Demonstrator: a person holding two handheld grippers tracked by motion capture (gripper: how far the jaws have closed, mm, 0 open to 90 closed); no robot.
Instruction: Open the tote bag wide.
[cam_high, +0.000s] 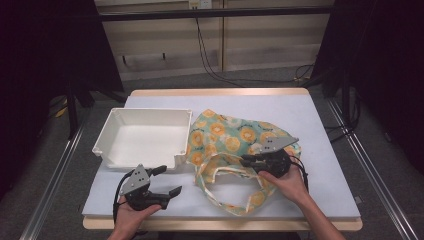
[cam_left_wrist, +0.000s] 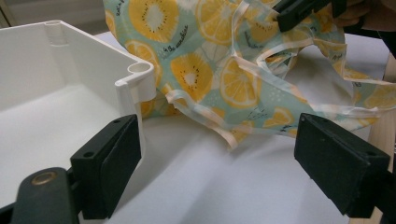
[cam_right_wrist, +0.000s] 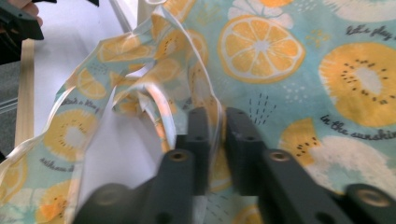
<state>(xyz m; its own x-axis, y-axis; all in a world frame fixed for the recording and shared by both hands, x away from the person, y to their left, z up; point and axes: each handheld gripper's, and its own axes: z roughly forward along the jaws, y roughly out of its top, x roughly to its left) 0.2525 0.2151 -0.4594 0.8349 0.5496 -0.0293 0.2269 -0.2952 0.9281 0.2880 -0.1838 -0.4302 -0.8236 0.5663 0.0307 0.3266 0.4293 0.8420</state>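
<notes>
Right gripper (cam_high: 250, 162) jaws had pinched the fruit-print bag (cam_high: 235, 137) at its handle, bag lying on table (cam_high: 310, 130) beside white bin (cam_high: 145, 137). Left gripper (cam_high: 167, 181) open, idle. Lift and binning judged outstanding.

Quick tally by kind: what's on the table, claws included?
Fruit-print fabric bag: 1
White plastic bin: 1
Claws: 2, the left claw open, the right claw shut on the bag's edge
Total: 4
</notes>
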